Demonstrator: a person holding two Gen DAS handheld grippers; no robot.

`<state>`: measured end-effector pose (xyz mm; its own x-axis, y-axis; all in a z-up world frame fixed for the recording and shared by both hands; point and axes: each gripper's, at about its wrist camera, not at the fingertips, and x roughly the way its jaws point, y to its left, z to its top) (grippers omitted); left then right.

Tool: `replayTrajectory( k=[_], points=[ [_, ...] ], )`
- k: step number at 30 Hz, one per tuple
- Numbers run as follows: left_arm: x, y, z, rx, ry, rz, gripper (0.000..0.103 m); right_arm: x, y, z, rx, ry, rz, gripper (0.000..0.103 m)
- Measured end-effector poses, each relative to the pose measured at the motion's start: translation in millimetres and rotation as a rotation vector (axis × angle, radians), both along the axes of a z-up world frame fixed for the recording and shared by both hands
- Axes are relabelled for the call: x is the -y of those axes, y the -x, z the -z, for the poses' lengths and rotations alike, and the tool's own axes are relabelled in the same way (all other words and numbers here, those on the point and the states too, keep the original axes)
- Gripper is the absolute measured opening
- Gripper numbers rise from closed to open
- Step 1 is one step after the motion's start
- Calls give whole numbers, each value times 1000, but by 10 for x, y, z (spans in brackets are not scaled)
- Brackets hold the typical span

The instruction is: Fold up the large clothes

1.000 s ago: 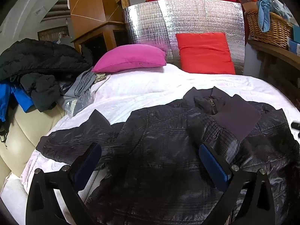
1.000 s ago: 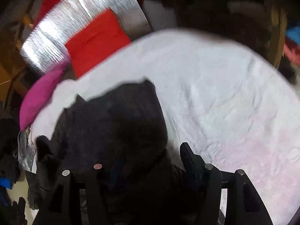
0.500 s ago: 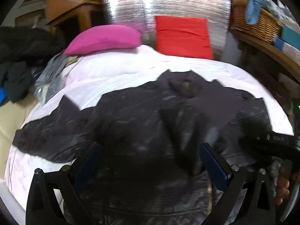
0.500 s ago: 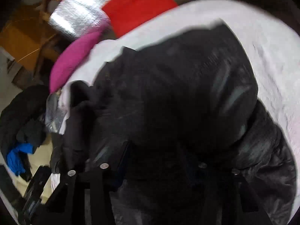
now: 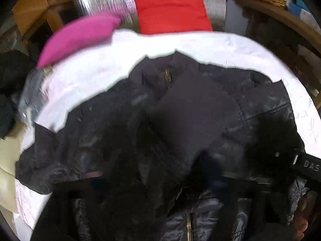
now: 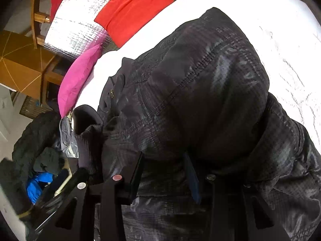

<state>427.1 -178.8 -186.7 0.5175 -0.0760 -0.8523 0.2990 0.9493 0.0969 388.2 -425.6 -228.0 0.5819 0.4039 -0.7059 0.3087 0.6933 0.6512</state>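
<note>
Black jacket [image 5: 180, 120] lies spread on the white bed cover [image 5: 200, 44], with its collar and brass zipper toward the pillows. One sleeve [image 5: 40, 160] reaches out to the left edge of the bed. On the other side, a big part of the jacket is lifted and bulges up in front of the right wrist camera.

The right gripper [image 6: 166, 172] is close against this raised fabric. Its fingers [image 6: 192, 176] stand a little apart and the shiny cloth sits between them, so it seems they pinch the jacket, though the contact itself is partly hidden.

The left gripper [image 5: 152, 196] is low over the front of the jacket, near the lower zipper. The left wrist picture is blurred and dark there, so I cannot tell if its fingers are spread or pressed together.

At the head of the bed, a pink pillow [image 5: 80, 36] lies beside a red pillow [image 5: 172, 10], which leans on a silver padded board [image 6: 74, 32]. A pile of dark clothes [image 6: 36, 146] is left of the bed.
</note>
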Motion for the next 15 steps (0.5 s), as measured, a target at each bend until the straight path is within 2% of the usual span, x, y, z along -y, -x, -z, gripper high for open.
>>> replayTrajectory(
  k=[2,5,7,11,13,15],
  points=[
    [-101,-31,27,-33,58,-23,40,-17,-6,-8,0,12,-1,46],
    [-314,39,-72,-11,88,-36,34,-62,-43,-12,0,27,-4,46],
    [-502,111,-159,3,107,-39,34,-60,-46,-10,0,27,-4,46],
    [-1019,271,-270,39,61,-98,31,-64,-45,-9,3,27,-3,46],
    [-1279,341,-315,32,58,-125,34,-76,-43,-14,3,30,-6,46],
    [-1628,434,-362,22,84,-162,58,-87,-41,-16,3,33,-9,46]
  ],
)
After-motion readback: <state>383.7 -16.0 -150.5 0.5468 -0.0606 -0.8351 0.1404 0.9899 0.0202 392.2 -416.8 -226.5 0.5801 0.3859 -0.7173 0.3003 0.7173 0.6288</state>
